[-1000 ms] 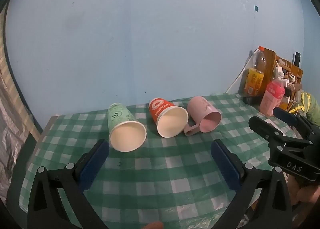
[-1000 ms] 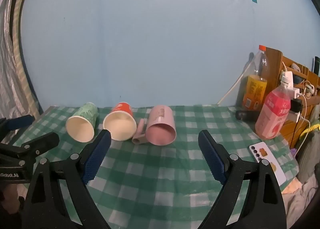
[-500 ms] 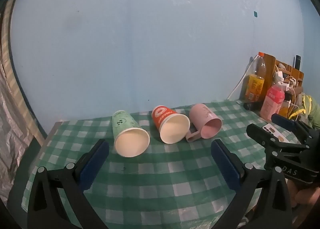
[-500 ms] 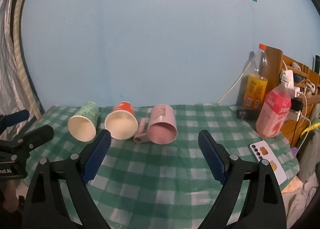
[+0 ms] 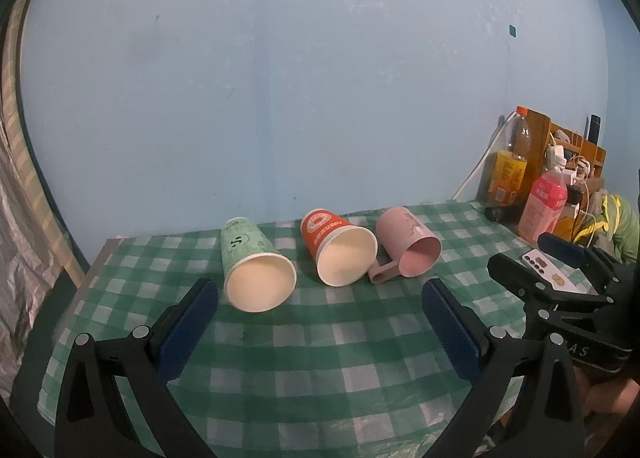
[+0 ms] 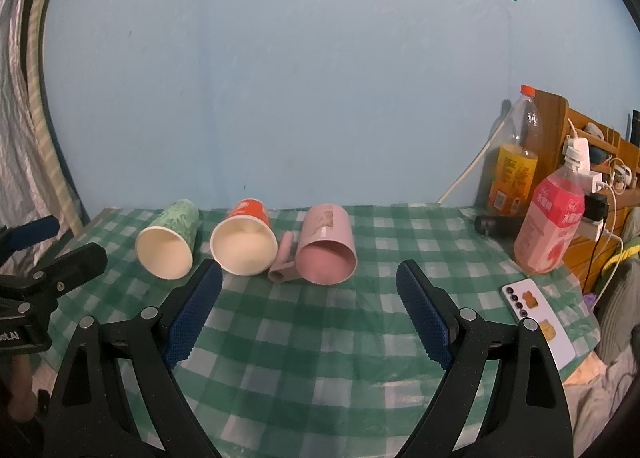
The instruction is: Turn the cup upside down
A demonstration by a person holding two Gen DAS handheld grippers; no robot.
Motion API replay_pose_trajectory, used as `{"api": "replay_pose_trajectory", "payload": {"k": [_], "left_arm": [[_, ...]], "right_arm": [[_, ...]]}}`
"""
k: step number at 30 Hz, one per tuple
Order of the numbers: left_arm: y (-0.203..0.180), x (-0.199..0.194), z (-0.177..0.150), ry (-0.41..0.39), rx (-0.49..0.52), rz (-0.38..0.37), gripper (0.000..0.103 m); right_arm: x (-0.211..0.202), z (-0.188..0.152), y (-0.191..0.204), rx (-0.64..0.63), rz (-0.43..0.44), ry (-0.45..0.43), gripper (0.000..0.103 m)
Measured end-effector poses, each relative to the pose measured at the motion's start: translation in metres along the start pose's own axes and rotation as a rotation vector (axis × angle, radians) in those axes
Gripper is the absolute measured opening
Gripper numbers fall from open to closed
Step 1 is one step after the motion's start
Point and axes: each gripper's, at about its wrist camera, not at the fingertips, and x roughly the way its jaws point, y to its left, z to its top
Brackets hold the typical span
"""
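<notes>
Left wrist: three cups on their sides mid-table – green cup (image 5: 256, 270), red cup (image 5: 340, 252), pink mug (image 5: 408, 250). Two bottles (image 6: 548, 226) far right. Left gripper (image 5: 320, 328) and right gripper (image 6: 308, 314) both spread wide, empty.

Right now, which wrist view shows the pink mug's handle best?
The right wrist view: the pink mug lies nearer, its handle between it and the red cup. In the left view the mug is farther away and smaller.

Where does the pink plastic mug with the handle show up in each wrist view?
Left wrist: pink plastic mug lies on its side right of centre, rightmost of three cups.
Right wrist: the mug lies near centre.
Shared landmark: the red paper cup beside its handle.
</notes>
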Motion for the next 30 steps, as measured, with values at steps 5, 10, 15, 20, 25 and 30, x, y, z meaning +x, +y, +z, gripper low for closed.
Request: {"api": "replay_pose_trajectory", "payload": {"k": [5, 10, 15, 20, 25, 30], "left_arm": [[-0.0013, 0.0009, -0.0005, 0.008, -0.005, -0.007, 0.102], [-0.0008, 0.0025, 0.0005, 0.013, -0.011, -0.011, 0.102], [-0.0006, 0.0024, -0.0001, 0.016, -0.011, -0.012, 0.102], [-0.0009, 0.0025, -0.0004, 0.022, -0.008, -0.014, 0.102], [-0.0007, 0.0035, -0.0003, 0.030, -0.010, -0.014, 0.102], [0.0004, 0.0058, 0.0007, 0.037, -0.011, -0.019, 0.102]], "right_arm": [[0.0024, 0.0006, 0.0010, -0.003, 0.002, 0.006, 0.088], [0.0023, 0.0001, 0.0024, -0.003, 0.004, 0.008, 0.088], [0.0028, 0.0000, 0.0035, -0.004, 0.007, 0.013, 0.088], [0.0037, 0.0000, 0.0037, -0.005, 0.007, 0.015, 0.088], [0.0044, -0.0004, 0.0035, -0.005, 0.008, 0.019, 0.088], [0.0046, -0.0026, 0.0043, -0.005, 0.010, 0.020, 0.088]]}}
